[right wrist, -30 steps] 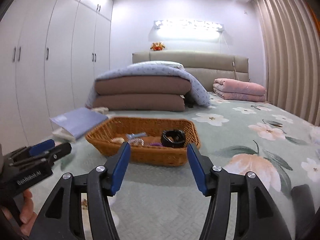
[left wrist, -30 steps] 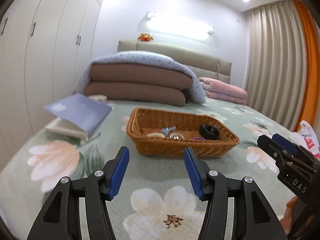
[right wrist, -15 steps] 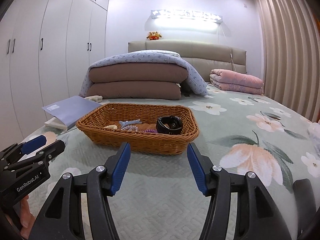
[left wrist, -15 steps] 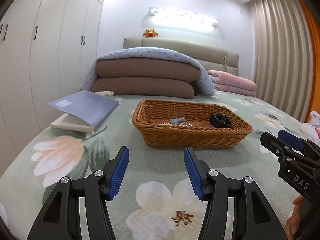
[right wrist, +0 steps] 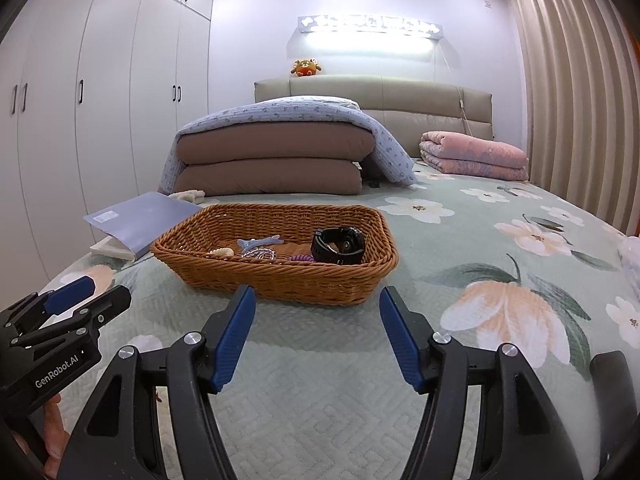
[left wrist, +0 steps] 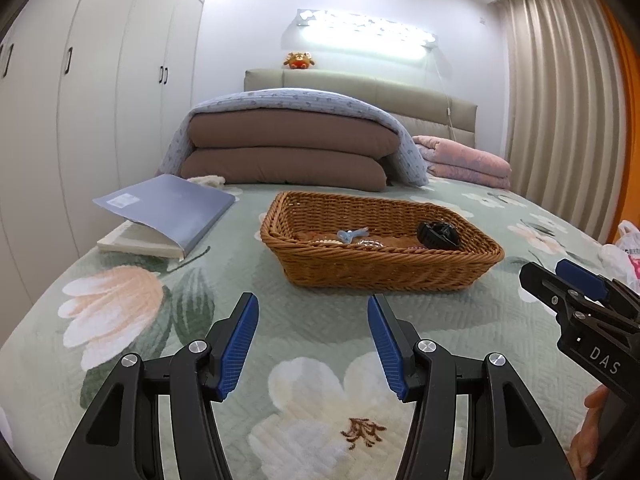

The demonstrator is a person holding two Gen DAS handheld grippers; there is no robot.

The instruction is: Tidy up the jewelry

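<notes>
— On the bed (right wrist: 460, 360), where does the jewelry sit?
— All inside the wicker basket (right wrist: 280, 280): a black watch (right wrist: 338, 245) at its right end, a blue hair clip (right wrist: 258, 242), a cream clip (right wrist: 221, 252), a clear beaded piece (right wrist: 259, 255) and a purple coil (right wrist: 301, 258) beside them. None lies loose on the quilt.
— And each claw?
— Left claw (left wrist: 313, 340) and right claw (right wrist: 316, 334) both released, jaws spread, holding nothing, short of the basket's near wall.
— Collecting finished, or sorting ahead?
— Either fits. If reaching in, I'd come over the rim from above and pinch one piece alone.
</notes>
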